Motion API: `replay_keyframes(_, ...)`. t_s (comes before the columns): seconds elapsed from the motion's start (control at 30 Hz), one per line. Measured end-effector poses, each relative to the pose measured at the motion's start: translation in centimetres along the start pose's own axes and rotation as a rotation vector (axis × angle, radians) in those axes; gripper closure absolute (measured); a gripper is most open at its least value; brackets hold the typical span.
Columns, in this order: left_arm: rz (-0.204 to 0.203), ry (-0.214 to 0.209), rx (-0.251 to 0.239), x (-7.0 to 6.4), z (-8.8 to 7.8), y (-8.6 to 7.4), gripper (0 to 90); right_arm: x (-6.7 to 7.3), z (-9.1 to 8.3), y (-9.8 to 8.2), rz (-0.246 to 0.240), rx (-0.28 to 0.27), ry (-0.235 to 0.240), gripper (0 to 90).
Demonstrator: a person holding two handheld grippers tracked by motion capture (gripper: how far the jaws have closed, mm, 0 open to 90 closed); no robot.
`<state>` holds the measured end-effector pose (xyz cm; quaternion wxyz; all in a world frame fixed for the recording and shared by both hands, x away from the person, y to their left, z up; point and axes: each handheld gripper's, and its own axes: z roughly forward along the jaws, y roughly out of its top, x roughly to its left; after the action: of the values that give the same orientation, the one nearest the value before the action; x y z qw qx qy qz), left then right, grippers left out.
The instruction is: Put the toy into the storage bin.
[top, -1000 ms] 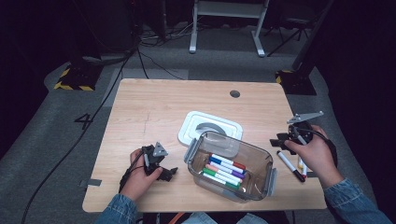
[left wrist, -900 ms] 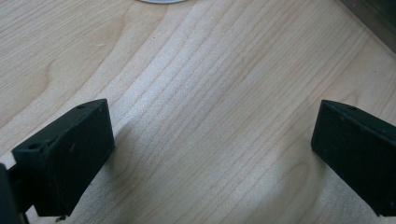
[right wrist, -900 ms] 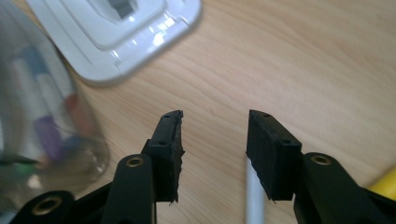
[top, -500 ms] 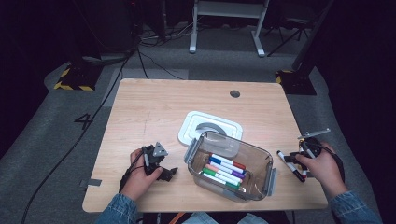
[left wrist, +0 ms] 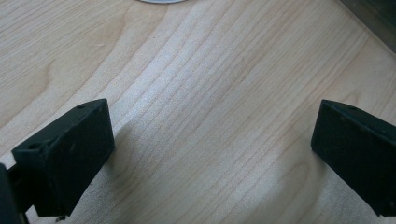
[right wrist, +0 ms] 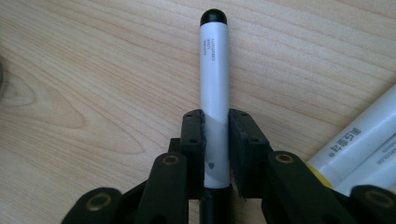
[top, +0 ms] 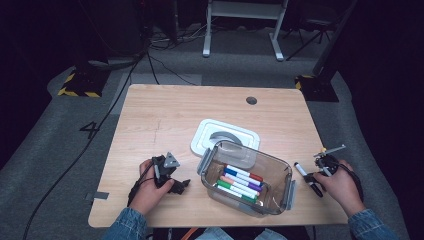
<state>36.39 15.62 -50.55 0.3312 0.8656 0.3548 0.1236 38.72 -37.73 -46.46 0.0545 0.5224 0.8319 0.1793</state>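
right hand-held gripper (right wrist: 215,140): jaws having just been closing, now clamping a white marker (right wrist: 214,88) lying on the desk (right wrist: 93,70), its black cap pointing straight ahead of the jaws | two more markers (right wrist: 359,140) lying just beside | left hand-held gripper (left wrist: 212,149): jaws standing apart over bare desk, gripping nothing

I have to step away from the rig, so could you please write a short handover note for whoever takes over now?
Right gripper: jaws have just closed on a black-capped marker lying on the table, right of the clear box.
Left gripper: open, nothing between the jaws, low over bare wood.
Done: several markers lie in the box; its lid lies behind it.
Left: lift the gripped marker into the box; two more markers lie beside it.
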Motion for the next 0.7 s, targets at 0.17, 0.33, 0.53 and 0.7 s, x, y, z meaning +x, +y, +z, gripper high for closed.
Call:
replay_keyframes(0.17,0.000,0.000,0.000,0.0,0.0,0.0,0.0,-0.2,0.0,0.1,0.019,-0.002,0.022,77.2)
replay_keyframes(0.33,0.000,0.000,0.000,0.0,0.0,0.0,0.0,-0.3,-0.8,0.6,0.034,-0.033,0.045,77.2)
replay_keyframes(0.53,0.000,0.000,0.000,0.0,0.0,0.0,0.0,0.3,-3.5,2.2,0.011,-0.086,0.088,77.2)
replay_keyframes(0.7,0.000,0.000,0.000,0.0,0.0,0.0,0.0,1.2,-5.7,3.5,-0.022,-0.125,0.117,77.2)
